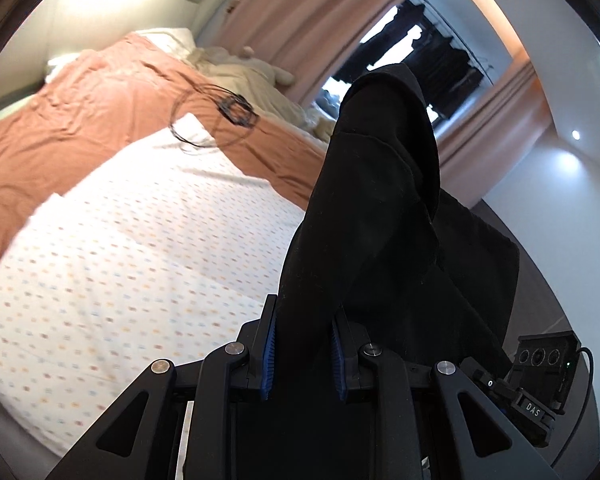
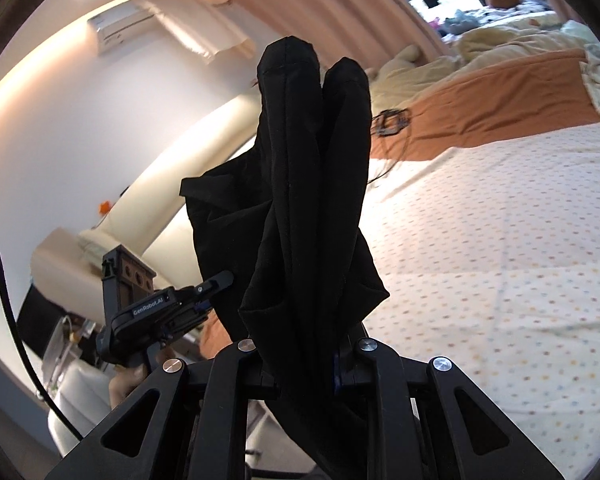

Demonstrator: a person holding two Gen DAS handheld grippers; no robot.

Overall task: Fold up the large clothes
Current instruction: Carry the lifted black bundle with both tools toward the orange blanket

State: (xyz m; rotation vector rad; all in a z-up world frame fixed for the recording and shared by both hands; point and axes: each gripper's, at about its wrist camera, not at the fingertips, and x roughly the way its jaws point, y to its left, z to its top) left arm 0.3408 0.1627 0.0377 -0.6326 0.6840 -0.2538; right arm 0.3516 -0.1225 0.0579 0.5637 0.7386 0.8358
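A black garment [image 1: 380, 216] bunches up between the blue pads of my left gripper [image 1: 304, 354], which is shut on it. The cloth rises in front of the camera and drapes off to the right. In the right wrist view the same black garment [image 2: 308, 200] stands in thick folds out of my right gripper [image 2: 306, 364], also shut on it. The garment hangs in the air above the bed, between the two grippers. At lower left of the right wrist view the left gripper [image 2: 216, 280] shows with the cloth running to it. The right gripper's body [image 1: 540, 372] appears at lower right of the left wrist view.
Below lies a bed with a white dotted sheet [image 1: 132, 248] and an orange-brown blanket [image 1: 80, 120] across its far part. A black coiled cable with a small device [image 1: 228, 114] rests on the blanket. Cream bedding [image 1: 252, 80], pink curtains [image 1: 300, 12] and a window stand beyond.
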